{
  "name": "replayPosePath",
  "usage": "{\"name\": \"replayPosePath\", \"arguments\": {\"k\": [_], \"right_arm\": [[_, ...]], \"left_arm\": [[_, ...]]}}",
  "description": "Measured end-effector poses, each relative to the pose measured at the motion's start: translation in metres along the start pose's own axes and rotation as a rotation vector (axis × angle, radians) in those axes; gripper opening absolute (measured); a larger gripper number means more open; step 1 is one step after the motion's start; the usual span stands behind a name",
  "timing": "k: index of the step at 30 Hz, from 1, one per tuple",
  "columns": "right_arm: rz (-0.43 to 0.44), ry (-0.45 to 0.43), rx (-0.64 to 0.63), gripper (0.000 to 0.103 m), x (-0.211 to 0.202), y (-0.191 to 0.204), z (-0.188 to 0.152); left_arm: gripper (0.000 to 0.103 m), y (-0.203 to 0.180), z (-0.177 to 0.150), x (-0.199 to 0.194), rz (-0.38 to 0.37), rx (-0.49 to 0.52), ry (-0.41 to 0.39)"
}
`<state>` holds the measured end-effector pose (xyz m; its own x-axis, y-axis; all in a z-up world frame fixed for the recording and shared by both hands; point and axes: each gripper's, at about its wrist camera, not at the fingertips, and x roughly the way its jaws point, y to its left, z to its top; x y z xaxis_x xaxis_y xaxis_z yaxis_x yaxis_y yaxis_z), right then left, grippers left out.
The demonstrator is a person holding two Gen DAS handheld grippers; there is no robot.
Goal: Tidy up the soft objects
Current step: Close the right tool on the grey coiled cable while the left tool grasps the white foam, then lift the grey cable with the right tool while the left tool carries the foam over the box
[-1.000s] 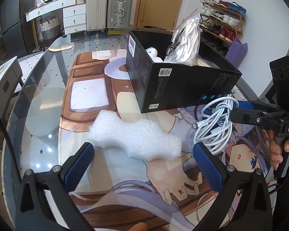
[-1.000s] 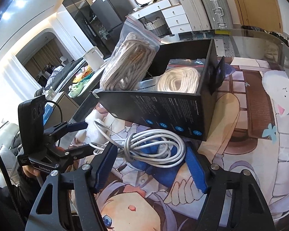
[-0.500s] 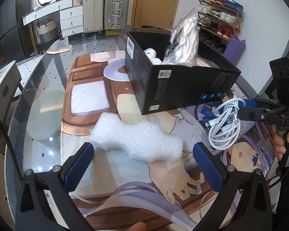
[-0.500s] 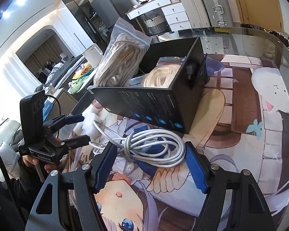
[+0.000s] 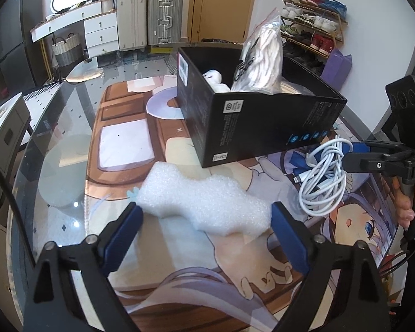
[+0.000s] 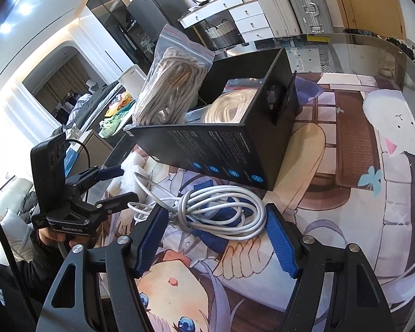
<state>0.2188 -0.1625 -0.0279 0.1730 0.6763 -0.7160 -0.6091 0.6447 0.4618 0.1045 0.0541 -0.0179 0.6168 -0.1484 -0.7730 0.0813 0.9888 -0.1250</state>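
A white foam piece (image 5: 204, 204) lies on the printed mat between the open fingers of my left gripper (image 5: 207, 227); its edge shows in the right wrist view (image 6: 130, 177). A coiled white cable (image 6: 215, 210) lies on the mat between the open fingers of my right gripper (image 6: 218, 238); it also shows in the left wrist view (image 5: 323, 177). A black box (image 5: 262, 121) stands behind both, holding a bagged rope (image 5: 262, 55), a second rope coil (image 6: 229, 108) and a small white soft item (image 5: 213, 77). The box also shows in the right wrist view (image 6: 221, 149).
The printed mat (image 5: 124, 144) covers a round glass table (image 5: 55, 144). Suitcases (image 5: 149, 16), drawers and a shoe rack (image 5: 315, 19) stand far behind. The left gripper's handle and hand (image 6: 61, 193) sit left of the cable.
The right gripper has drawn back a little and turned, with the cable still between its open fingers. The left gripper has stayed around the foam piece.
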Motion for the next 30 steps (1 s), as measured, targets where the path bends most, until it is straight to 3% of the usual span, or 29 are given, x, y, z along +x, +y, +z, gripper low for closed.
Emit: {"name": "replayPosePath", "arguments": {"k": [8,17,22,25,30], "right_arm": [[0.005,0.001,-0.001,0.073,0.0,0.0,0.001],[-0.007,0.0,-0.015,0.087,0.004,0.009,0.002],[0.006,-0.02,0.036,0.087,0.005,0.005,0.004],[-0.022,-0.025,0.029,0.075,0.007,0.007,0.004],[-0.013,-0.033,0.009,0.072,0.008,0.009,0.003]], "left_arm": [[0.089,-0.008,-0.004,-0.007,-0.037,0.028,-0.029],[0.089,-0.011,-0.004,-0.007,-0.036,0.034,-0.03],[0.089,-0.011,-0.005,-0.008,-0.037,0.037,-0.034],[0.089,-0.013,-0.005,-0.009,-0.04,0.04,-0.039],[0.089,-0.014,-0.004,-0.012,-0.039,0.043,-0.05]]}}
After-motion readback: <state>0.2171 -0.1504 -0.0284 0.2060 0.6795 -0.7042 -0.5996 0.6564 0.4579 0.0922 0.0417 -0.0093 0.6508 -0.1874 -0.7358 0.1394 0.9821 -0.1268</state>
